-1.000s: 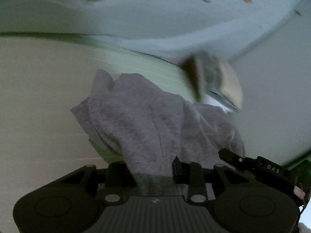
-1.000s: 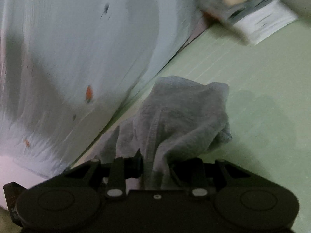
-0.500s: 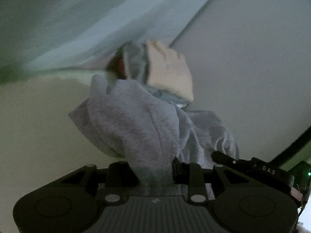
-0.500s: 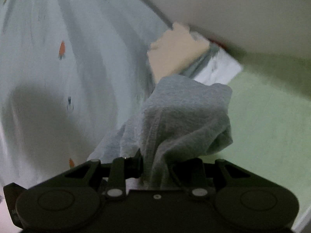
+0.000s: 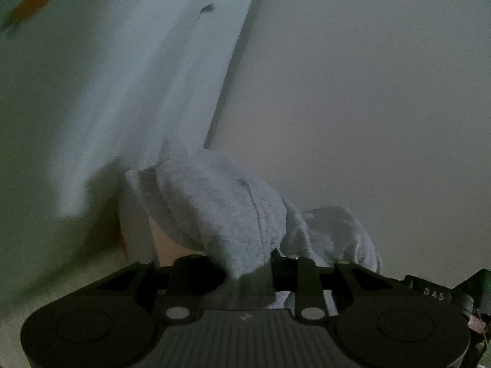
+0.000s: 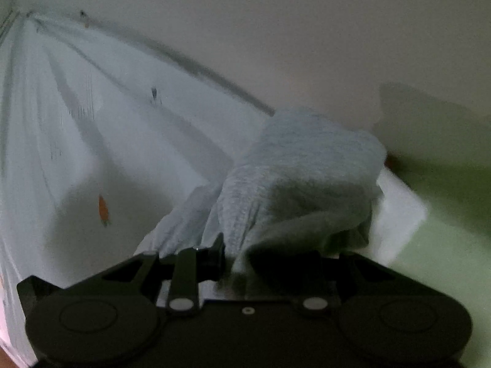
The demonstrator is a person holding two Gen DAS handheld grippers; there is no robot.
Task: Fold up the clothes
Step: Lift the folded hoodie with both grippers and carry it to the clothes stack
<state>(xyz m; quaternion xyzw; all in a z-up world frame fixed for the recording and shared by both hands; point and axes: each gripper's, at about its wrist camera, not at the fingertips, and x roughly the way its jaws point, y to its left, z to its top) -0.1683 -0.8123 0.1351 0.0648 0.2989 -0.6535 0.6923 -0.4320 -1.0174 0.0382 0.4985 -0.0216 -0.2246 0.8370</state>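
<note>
A grey fleecy garment [image 5: 221,208] hangs bunched in front of both cameras. My left gripper [image 5: 248,273] is shut on one part of it, the cloth running down between the jaws. In the right wrist view the same grey garment [image 6: 300,178] bulges over my right gripper [image 6: 242,260], which is shut on another part of it. The fingertips of both grippers are hidden by the cloth. The garment is held up off the green surface [image 6: 445,239]. Under it on the right shows a white folded piece [image 6: 396,211], part of a stack.
A pale blue sheet with small orange carrot prints [image 6: 103,207] covers the left side; it also fills the upper left as the sheet [image 5: 92,76]. A plain light wall [image 5: 368,107] stands behind. The other gripper's body [image 5: 435,294] shows at lower right.
Both grippers have swung up and forward with the grey garment, toward the wall. The stack of folded clothes that stood ahead is now right under the garment, mostly covered by it.
</note>
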